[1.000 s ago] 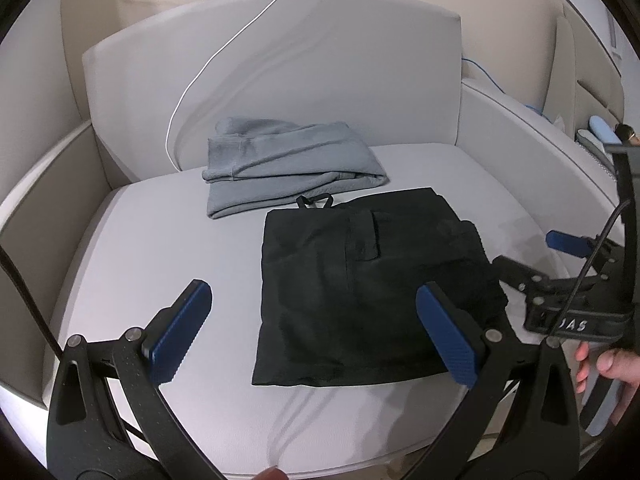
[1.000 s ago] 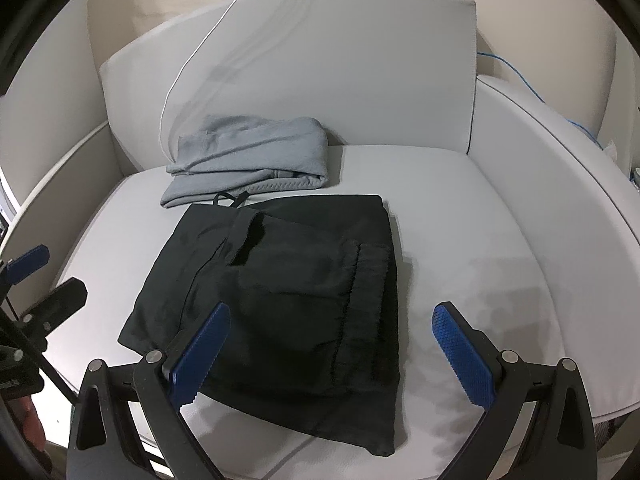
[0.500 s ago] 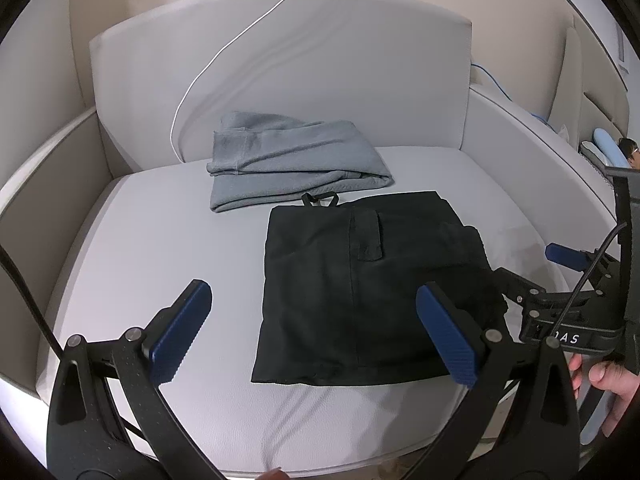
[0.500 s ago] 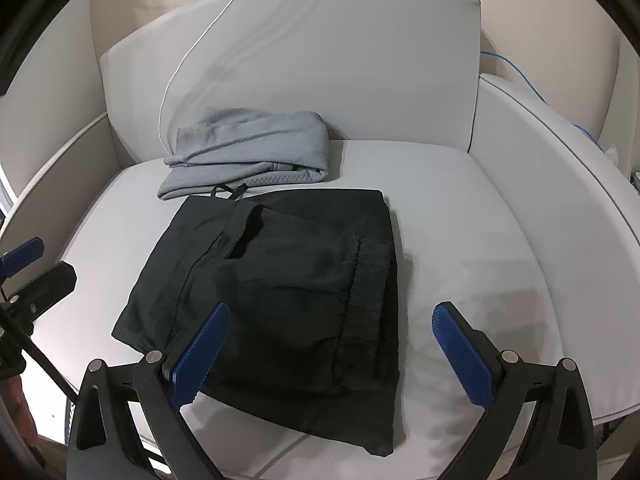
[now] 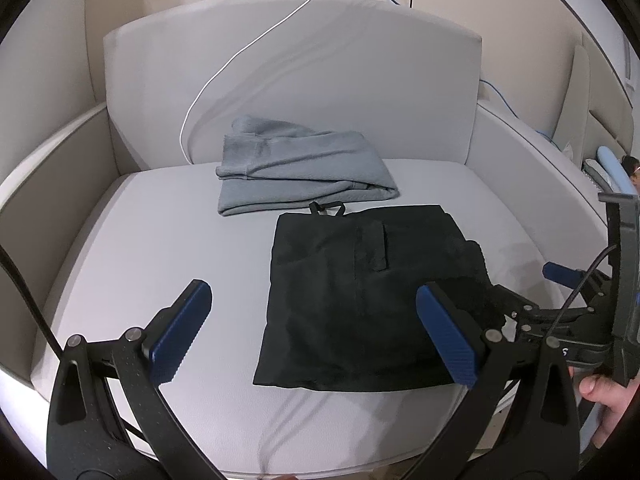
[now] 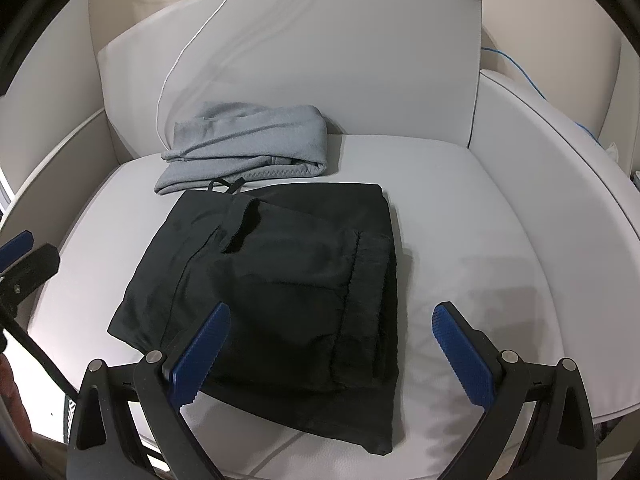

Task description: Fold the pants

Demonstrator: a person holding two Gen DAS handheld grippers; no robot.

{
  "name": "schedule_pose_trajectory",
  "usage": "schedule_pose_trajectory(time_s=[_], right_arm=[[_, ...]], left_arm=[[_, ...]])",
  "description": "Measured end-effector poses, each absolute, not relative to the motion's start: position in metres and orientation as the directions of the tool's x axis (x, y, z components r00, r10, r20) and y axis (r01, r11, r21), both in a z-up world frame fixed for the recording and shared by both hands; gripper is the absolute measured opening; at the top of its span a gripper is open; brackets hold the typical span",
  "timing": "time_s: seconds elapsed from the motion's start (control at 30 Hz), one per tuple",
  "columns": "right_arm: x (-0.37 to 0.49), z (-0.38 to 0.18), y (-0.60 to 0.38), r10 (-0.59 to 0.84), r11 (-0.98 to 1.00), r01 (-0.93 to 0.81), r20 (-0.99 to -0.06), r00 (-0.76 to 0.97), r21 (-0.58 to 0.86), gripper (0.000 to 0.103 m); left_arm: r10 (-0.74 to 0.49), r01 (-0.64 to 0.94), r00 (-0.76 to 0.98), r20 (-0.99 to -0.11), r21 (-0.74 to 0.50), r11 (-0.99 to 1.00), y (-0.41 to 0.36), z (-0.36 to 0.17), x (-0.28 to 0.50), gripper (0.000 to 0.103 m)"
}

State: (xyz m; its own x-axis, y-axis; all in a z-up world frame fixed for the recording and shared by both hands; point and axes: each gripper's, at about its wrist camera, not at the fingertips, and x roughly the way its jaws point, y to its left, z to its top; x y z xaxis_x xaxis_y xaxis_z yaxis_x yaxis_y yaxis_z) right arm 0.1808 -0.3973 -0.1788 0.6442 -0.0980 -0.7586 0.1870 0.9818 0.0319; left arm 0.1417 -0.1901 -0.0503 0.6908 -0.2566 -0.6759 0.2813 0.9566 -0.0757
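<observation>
Black pants (image 5: 368, 292) lie folded into a flat rectangle on the grey chair seat (image 5: 160, 248); they also show in the right wrist view (image 6: 280, 280). My left gripper (image 5: 312, 332) is open and empty, held above the seat's front edge, in front of the pants. My right gripper (image 6: 332, 352) is open and empty, over the pants' near edge. The right gripper also shows at the right of the left wrist view (image 5: 560, 300).
Folded grey pants (image 5: 296, 168) lie at the back of the seat against the backrest (image 5: 320, 72). A white cable (image 5: 224, 68) hangs over the backrest. Armrests (image 6: 560, 168) rise on both sides. A blue cable (image 6: 516, 68) runs behind the right armrest.
Both grippers have drawn back and risen a little from the pants, staying open. The black pants lie unmoved.
</observation>
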Motion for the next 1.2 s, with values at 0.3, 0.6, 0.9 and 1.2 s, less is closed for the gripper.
schedule_pose_trajectory(time_s=[0.3, 0.6, 0.9, 1.2], right_arm=[[0.1808, -0.1799, -0.3978, -0.101, 0.981, 0.189, -0.762, 0.640, 0.029, 0.103], [0.1795, -0.1822, -0.3968, -0.102, 0.982, 0.186, -0.765, 0.636, 0.024, 0.103], [0.1795, -0.1828, -0.3938, -0.103, 0.983, 0.184, -0.769, 0.631, 0.019, 0.103], [0.1786, -0.1826, -0.3929, -0.103, 0.983, 0.183, -0.771, 0.629, 0.018, 0.103]], left_arm=[[-0.253, 0.277, 0.677, -0.691, -0.079, 0.958, -0.1925, -0.0534, 0.1436, 0.102], [-0.257, 0.278, 0.674, -0.693, -0.085, 0.957, -0.1958, -0.0566, 0.1408, 0.102], [-0.262, 0.279, 0.672, -0.692, -0.090, 0.956, -0.1973, -0.0570, 0.1395, 0.102], [-0.263, 0.280, 0.672, -0.693, -0.091, 0.956, -0.1970, -0.0572, 0.1400, 0.102]])
